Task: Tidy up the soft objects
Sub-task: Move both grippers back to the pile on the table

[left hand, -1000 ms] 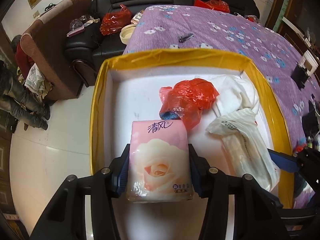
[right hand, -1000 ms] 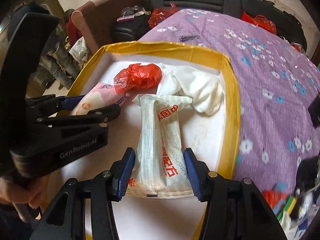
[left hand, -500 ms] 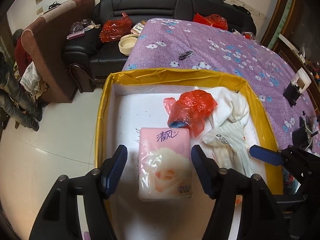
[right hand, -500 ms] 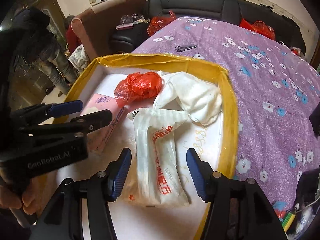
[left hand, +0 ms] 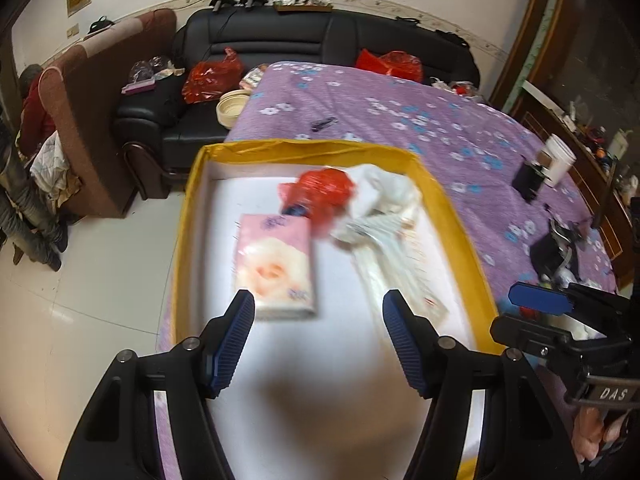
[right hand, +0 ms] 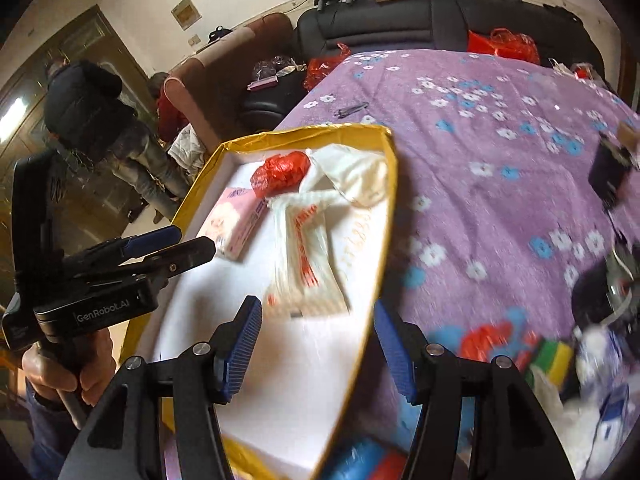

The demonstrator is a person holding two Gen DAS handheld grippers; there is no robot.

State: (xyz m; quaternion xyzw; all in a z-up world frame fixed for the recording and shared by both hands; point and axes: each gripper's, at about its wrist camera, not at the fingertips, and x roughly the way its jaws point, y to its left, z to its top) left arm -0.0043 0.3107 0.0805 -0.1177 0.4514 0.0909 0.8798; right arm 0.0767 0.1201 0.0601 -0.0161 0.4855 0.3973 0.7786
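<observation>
left hand-held gripper: wide open, empty | right hand-held gripper: wide open, empty

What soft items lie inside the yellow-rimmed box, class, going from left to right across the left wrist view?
Pink tissue pack → red plastic bag → white cloth. The white packet with red print overlaps the cloth's span, so it is left out.

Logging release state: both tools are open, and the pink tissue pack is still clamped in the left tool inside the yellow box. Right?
Not clamped: the left wrist view shows the pink tissue pack lying free in the yellow box, ahead of the open left tool. The right tool is open too.
</observation>
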